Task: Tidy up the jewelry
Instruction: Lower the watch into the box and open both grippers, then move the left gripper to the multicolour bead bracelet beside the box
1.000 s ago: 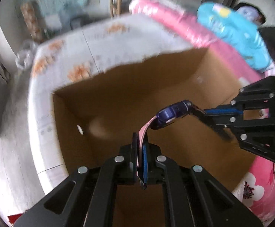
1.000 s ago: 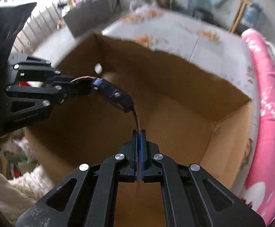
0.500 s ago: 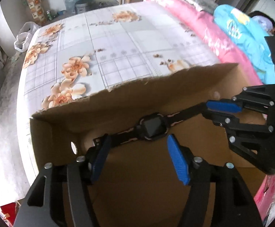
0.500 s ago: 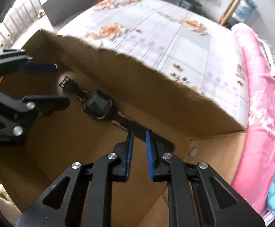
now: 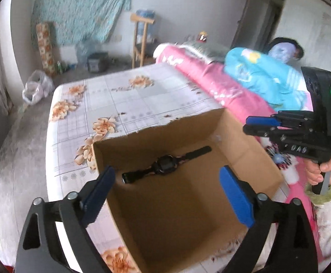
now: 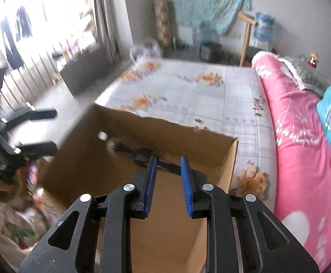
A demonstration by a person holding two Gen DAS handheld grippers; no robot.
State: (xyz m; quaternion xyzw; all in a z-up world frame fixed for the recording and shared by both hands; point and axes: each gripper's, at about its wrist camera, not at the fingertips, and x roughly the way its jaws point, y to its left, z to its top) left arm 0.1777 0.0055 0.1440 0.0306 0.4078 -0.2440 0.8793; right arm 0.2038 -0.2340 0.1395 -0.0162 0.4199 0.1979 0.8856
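A dark wristwatch [image 5: 165, 165] with a black strap lies flat on the floor of an open cardboard box [image 5: 156, 132]; it also shows in the right wrist view [image 6: 142, 155] inside the box [image 6: 188, 134]. My left gripper [image 5: 166, 195] is wide open and empty above the box's near side. My right gripper [image 6: 168, 186] is open and empty above the box, and shows in the left wrist view [image 5: 260, 125] over the box's right edge. The left gripper shows at the left of the right wrist view [image 6: 42, 129].
The box stands on a bed with a white floral sheet [image 5: 120, 100]. A pink quilt [image 6: 302, 136] and a blue blanket [image 5: 263, 77] lie along the right. A wooden stool [image 5: 141, 38] and floor clutter stand beyond the bed.
Both grippers held the watch by its strap ends, then opened and let it down into the box. Both have since lifted up and back, away from the watch.
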